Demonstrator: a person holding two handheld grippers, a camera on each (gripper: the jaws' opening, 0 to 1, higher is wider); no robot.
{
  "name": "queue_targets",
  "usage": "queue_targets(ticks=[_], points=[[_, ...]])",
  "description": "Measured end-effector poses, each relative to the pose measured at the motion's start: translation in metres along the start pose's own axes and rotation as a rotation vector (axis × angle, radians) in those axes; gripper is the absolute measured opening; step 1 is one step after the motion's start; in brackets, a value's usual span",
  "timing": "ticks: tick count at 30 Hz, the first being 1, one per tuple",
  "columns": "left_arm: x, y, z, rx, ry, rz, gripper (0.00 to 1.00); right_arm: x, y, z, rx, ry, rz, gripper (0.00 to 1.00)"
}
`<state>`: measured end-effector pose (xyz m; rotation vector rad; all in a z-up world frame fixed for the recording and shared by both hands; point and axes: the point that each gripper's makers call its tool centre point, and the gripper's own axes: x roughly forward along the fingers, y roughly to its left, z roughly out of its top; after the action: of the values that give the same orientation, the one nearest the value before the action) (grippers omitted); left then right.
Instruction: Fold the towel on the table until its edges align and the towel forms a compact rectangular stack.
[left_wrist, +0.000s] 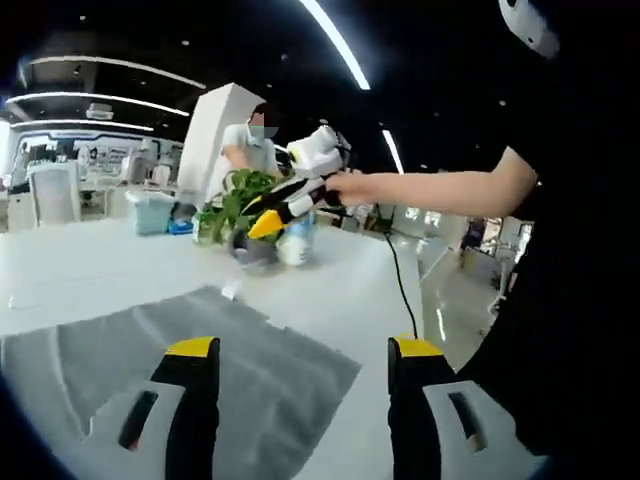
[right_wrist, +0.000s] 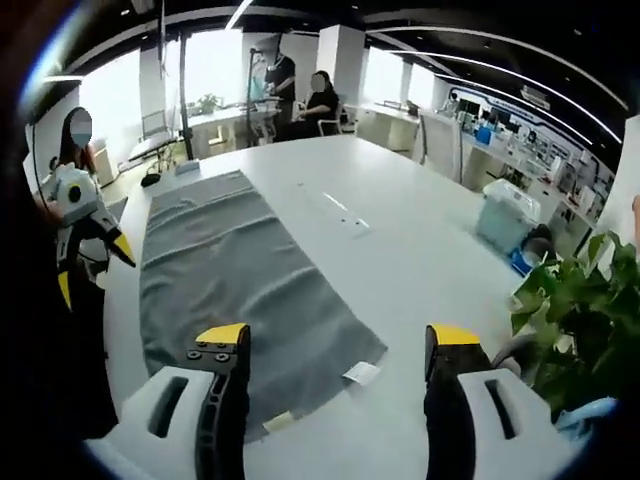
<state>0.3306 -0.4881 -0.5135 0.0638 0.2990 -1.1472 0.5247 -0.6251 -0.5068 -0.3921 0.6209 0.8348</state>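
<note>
Holding both claws wide open and empty above the surface: the left claw (left_wrist: 302, 360) with yellow-tipped black jaws over the near corner of the thin grey rectangular cloth towel (left_wrist: 200, 360), the right claw (right_wrist: 338, 345) over the other short end of the towel (right_wrist: 235, 270), where a small white label (right_wrist: 361, 374) is sticking out.

Lying flat and fully spread on the large white matte surface (right_wrist: 420, 250), not yet folded at all, so judging the task as only starting. Probably needing next to lower each claw onto a corner at one short end, pinching the edge, and carrying it over to the far end.

Standing farther back on the surface, a leafy green potted plant (left_wrist: 235, 205); beyond, an open office with white desks and people.
</note>
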Motion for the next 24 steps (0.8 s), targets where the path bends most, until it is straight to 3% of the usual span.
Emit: queue_targets(ticks=[2, 4, 7, 13, 18, 24], points=[[0.006, 0.003, 0.010, 0.051, 0.001, -0.023, 0.66, 0.002, -0.007, 0.000, 0.005, 0.007, -0.008, 0.69], [0.014, 0.004, 0.030, 0.038, -0.036, -0.062, 0.61, 0.004, -0.013, 0.001, 0.015, 0.004, -0.018, 0.68], [0.024, 0.003, 0.039, 0.018, -0.049, -0.106, 0.56, 0.008, -0.020, 0.002, 0.039, 0.001, -0.032, 0.66], [0.048, -0.021, 0.017, 0.151, 0.062, -0.202, 0.52, 0.021, -0.027, -0.013, 0.080, 0.021, -0.030, 0.60], [0.060, -0.042, 0.012, 0.193, 0.058, -0.263, 0.45, 0.028, -0.027, -0.025, 0.110, 0.044, -0.017, 0.58], [0.074, -0.055, 0.004, 0.217, 0.079, -0.308, 0.37, 0.039, -0.036, -0.031, 0.138, 0.058, -0.017, 0.56]])
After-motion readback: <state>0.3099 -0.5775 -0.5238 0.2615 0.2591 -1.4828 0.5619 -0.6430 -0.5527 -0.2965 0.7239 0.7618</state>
